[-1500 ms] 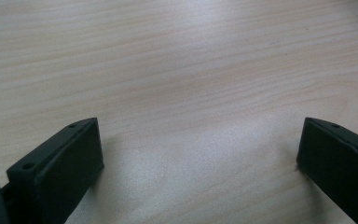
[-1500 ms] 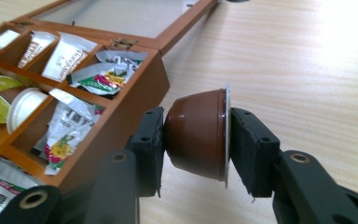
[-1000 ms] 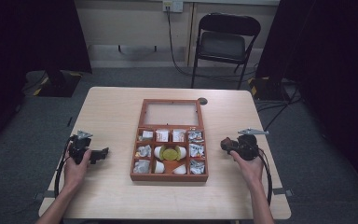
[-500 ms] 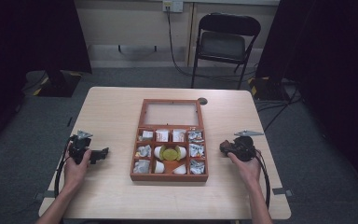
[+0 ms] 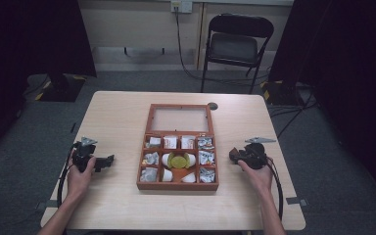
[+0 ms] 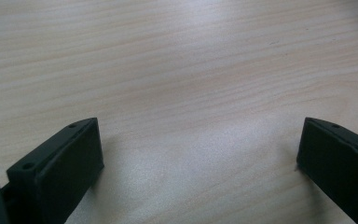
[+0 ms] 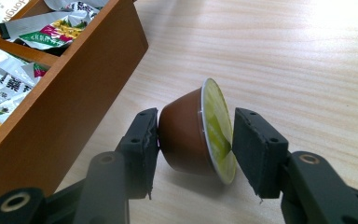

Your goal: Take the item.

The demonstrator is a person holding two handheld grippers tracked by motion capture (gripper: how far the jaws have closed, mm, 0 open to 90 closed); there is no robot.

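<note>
A brown coffee capsule with a yellow-green foil lid lies on its side between the jaws of my right gripper, which is shut on it, one jaw on its base and one on its lid. It hangs just above the table, right next to the wooden box's outer wall. In the high view my right gripper sits to the right of the compartmented wooden box. Left of the box, my left gripper is open; its jaws stand wide apart over bare wood in the left gripper view.
The box holds foil sachets in its side compartments and a yellow-lidded capsule among white ones in the middle. Its glass lid lies open toward the far side. A small dark disc lies beyond it. A folding chair stands behind the table.
My right gripper has shifted slightly left toward the box with the capsule in it. The left gripper has stayed where it was.
</note>
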